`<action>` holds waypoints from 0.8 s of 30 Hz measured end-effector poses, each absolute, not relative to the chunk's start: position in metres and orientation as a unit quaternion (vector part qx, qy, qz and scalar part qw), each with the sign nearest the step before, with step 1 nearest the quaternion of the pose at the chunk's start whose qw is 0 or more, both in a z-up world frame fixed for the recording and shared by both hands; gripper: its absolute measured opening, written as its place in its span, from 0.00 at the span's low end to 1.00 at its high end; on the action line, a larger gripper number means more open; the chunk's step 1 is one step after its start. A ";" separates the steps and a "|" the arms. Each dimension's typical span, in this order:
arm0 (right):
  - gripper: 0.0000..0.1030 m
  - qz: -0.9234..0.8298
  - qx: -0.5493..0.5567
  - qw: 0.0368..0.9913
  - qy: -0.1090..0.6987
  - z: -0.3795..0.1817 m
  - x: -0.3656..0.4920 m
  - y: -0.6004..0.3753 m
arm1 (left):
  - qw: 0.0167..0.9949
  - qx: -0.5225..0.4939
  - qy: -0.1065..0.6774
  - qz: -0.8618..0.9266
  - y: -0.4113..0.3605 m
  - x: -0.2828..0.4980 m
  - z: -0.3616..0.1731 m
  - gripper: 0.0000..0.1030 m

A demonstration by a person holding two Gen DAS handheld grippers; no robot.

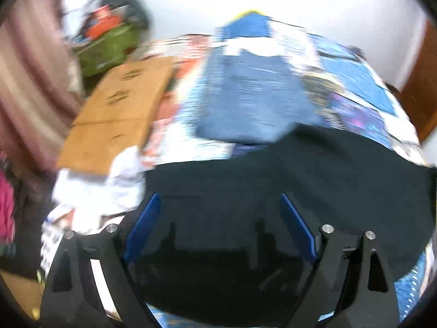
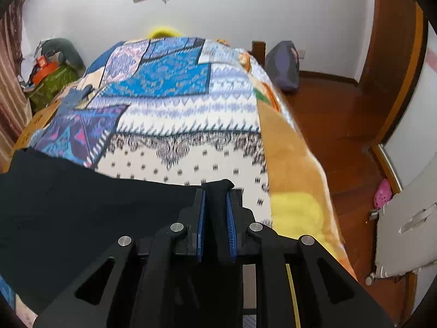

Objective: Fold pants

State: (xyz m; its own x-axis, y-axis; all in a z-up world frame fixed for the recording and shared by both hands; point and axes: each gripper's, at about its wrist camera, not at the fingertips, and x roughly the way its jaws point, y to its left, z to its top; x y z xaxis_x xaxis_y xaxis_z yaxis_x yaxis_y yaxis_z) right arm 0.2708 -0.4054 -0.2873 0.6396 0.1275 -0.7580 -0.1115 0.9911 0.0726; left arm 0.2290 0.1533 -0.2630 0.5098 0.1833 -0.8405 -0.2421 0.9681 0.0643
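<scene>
Black pants [image 2: 82, 205] lie flat on the near end of the bed [image 2: 191, 125]; right gripper [image 2: 215, 213] pinches their right corner for folding, left gripper [image 1: 218, 218] hovers wide, empty.

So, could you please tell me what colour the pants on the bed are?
The pants are plain black; the right wrist view shows them best, lying on the patterned bedspread.

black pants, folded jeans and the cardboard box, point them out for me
black pants [image 2: 82, 205], right wrist view, on the flat dark cloth left of the fingers
folded jeans [image 1: 254, 101], left wrist view, on the middle of the blurred denim
cardboard box [image 1: 117, 112], left wrist view, on its brown top face
</scene>
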 end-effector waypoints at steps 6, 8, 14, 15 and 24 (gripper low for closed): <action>0.12 0.049 -0.012 0.912 0.407 -0.282 0.282 -0.393 | 0.828 -0.081 0.537 0.140 0.210 0.208 -0.311 0.68; 0.12 0.044 -0.017 0.913 0.404 -0.280 0.285 -0.391 | 0.810 -0.077 0.565 0.139 0.213 0.202 -0.339 0.63; 0.11 0.016 -0.046 0.923 0.381 -0.268 0.296 -0.385 | 0.812 -0.088 0.557 0.150 0.219 0.186 -0.362 0.71; 0.11 0.012 -0.053 0.925 0.377 -0.268 0.298 -0.383 | 0.813 -0.093 0.554 0.152 0.220 0.184 -0.363 0.72; 0.23 0.025 -0.041 0.872 0.487 -0.327 0.333 -0.377 | 0.818 -0.074 0.548 0.157 0.214 0.184 -0.358 0.74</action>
State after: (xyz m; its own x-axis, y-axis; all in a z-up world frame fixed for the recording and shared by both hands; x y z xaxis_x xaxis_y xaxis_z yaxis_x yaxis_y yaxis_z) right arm 0.3333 -0.3771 -0.3267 0.5242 0.0033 -0.8516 -0.0831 0.9954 -0.0473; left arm 0.1845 0.2139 -0.3577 0.3493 0.1765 -0.9202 -0.3382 0.9396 0.0518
